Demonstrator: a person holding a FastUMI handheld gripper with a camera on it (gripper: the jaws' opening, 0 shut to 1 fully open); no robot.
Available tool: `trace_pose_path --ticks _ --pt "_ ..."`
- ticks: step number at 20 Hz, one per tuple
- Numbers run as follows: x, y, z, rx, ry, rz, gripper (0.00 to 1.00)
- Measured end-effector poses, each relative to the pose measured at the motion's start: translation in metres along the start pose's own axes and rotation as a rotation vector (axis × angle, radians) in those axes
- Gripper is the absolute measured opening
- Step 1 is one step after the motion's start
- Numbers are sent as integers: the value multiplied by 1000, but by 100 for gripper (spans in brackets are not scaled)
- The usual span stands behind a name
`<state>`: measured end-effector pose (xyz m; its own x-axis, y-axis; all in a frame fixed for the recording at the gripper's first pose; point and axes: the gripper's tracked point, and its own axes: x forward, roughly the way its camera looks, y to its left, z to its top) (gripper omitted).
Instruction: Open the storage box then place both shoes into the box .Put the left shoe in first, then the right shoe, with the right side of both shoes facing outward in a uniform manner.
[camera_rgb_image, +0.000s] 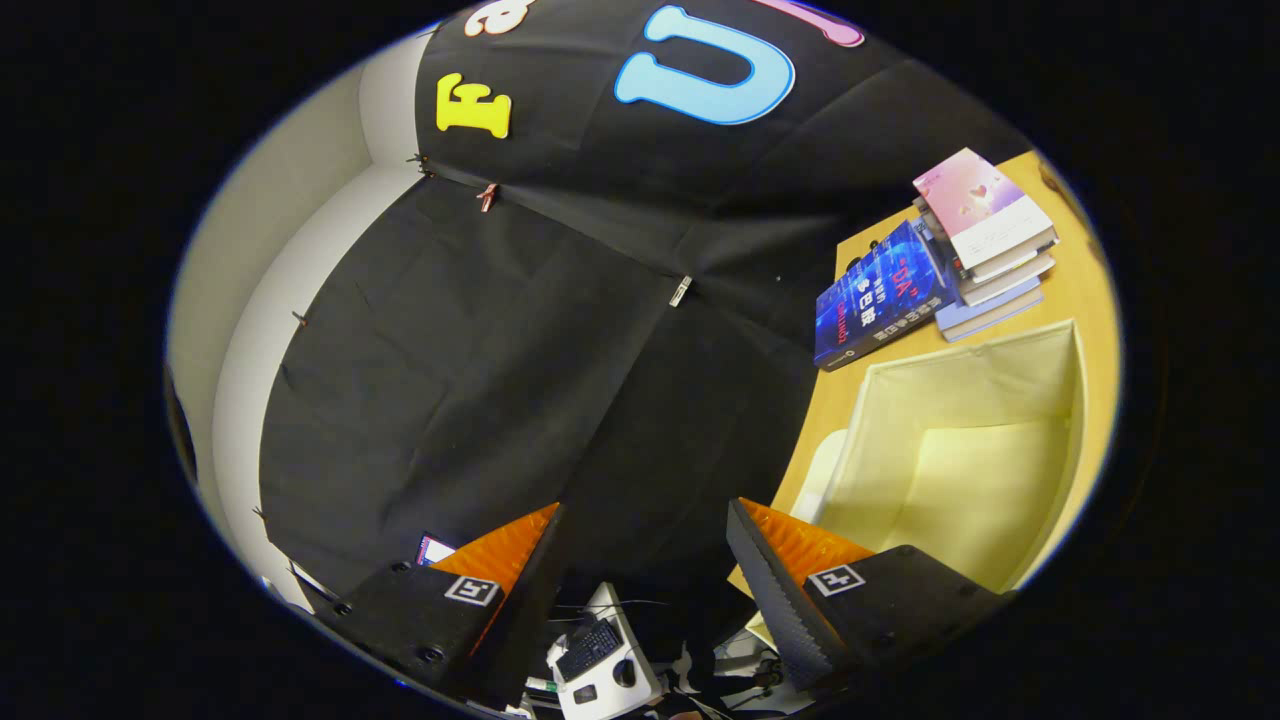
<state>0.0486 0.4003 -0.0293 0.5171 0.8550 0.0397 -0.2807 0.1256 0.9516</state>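
The storage box (960, 440), a pale cream fabric bin, stands open on the wooden table (1075, 290), to the right of and beyond my right finger; its inside looks bare. My gripper (645, 540) is open, with a wide gap between its fingers and nothing held. It is rolled sideways and points at the black cloth wall, left of the table's edge. Between the fingers I see only the wall and, lower down, a desk with a keyboard.
A blue book (875, 300) lies flat beyond the box, next to a stack of several books (985, 240) with a pink one on top. A white desk with a keyboard (590, 650) and cables lies far off between the fingers. White wall (300, 250) borders the cloth.
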Motion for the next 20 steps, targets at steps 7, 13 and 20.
trace_pose_path --ticks 7,13,20 --pt "-78 -28 7 -168 -39 -177 96" --pt "-160 -77 15 -220 -100 -384 96" --pt "-282 -177 5 -275 -70 -793 96"
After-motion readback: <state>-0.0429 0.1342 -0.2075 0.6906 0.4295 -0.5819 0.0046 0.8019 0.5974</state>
